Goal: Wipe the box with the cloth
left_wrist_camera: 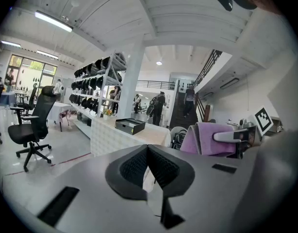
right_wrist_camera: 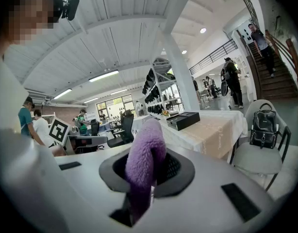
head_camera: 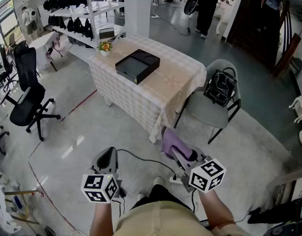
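My left gripper (head_camera: 108, 157): fingers (left_wrist_camera: 134, 168) pressed together, nothing between them. My right gripper (head_camera: 179, 155): fingers clamped on the purple cloth (right_wrist_camera: 143, 154), which sticks up from them in a fold. The black box (head_camera: 137, 65) lies flat on the bench (head_camera: 178, 80), well apart from both grippers. Neither gripper nor the cloth touches it.

Bright ceiling strips, fisheye edges, perhaps soft

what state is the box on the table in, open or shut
Shut: the black box lies flat on the table, lid seated flush, none of its inside showing.
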`<action>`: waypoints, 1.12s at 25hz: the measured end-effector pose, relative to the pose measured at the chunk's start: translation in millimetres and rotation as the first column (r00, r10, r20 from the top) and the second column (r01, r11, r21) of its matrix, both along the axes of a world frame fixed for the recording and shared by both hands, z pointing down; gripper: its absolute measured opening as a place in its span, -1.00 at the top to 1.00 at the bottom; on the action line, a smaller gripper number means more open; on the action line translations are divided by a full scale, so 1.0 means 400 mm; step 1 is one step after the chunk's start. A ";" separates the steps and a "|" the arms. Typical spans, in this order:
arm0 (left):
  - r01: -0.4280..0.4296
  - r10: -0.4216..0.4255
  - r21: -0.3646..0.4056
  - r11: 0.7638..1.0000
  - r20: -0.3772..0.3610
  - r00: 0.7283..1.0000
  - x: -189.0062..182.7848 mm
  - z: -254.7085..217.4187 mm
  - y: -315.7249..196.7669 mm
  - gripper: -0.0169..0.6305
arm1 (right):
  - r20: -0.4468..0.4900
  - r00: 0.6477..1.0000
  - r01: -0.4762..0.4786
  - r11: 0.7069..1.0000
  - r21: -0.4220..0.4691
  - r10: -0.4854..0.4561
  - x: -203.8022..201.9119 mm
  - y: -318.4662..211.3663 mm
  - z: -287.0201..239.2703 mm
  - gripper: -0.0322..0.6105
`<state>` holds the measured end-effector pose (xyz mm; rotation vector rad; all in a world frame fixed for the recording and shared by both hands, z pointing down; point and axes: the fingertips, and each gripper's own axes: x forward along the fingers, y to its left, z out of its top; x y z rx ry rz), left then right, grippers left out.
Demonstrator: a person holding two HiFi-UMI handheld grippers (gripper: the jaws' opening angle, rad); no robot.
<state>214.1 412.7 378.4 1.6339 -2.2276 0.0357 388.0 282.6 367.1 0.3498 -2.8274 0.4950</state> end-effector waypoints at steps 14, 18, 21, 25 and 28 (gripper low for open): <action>0.024 -0.024 -0.012 1.000 -0.033 0.999 -0.021 0.024 -0.063 0.91 | 0.014 0.999 0.032 0.999 -0.030 -0.031 -0.041 -0.066 0.017 0.68; 0.034 -0.035 -0.032 0.999 -0.036 0.999 -0.035 0.033 -0.086 0.91 | 0.009 0.999 0.048 0.998 -0.041 -0.048 -0.062 -0.096 0.026 0.68; 0.042 -0.043 -0.037 0.998 -0.029 0.999 -0.052 0.036 -0.111 0.91 | 0.010 0.998 0.065 0.997 -0.045 -0.065 -0.086 -0.124 0.032 0.68; 0.050 -0.051 -0.051 0.997 -0.020 0.998 -0.078 0.043 -0.159 0.91 | 0.007 0.996 0.090 0.995 -0.052 -0.089 -0.116 -0.171 0.043 0.68; 0.060 -0.061 -0.057 0.997 -0.020 0.998 -0.100 0.049 -0.198 0.91 | 0.003 0.993 0.118 0.991 -0.062 -0.118 -0.145 -0.204 0.054 0.68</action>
